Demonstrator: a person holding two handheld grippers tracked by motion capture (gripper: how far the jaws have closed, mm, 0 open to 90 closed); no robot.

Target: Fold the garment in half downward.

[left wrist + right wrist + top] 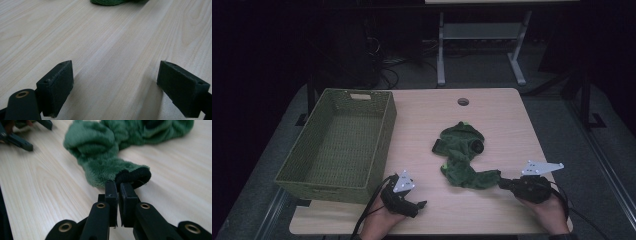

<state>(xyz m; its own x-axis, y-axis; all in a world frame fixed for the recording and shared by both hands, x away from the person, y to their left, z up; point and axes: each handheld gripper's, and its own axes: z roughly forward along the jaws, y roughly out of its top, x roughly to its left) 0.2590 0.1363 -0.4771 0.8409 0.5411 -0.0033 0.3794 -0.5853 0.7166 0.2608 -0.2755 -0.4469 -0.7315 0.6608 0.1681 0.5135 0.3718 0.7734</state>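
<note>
The right gripper [117,185] was clamped on the black cuff [133,177] at the near end of a green plush garment [462,155], jaws nearly together with the fabric pinched between them. The garment lay crumpled at the centre of the wooden table [502,112], its sleeve stretched toward the right gripper. The left gripper [418,204] rested near the table's front edge, jaws wide apart over bare wood. A green woven basket [384,145] stood on the table's left side.

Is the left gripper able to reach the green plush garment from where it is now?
Probably yes. The left gripper has its jaws open, and bare table lies between it and the green plush garment. The right gripper grips only the cuff.
</note>
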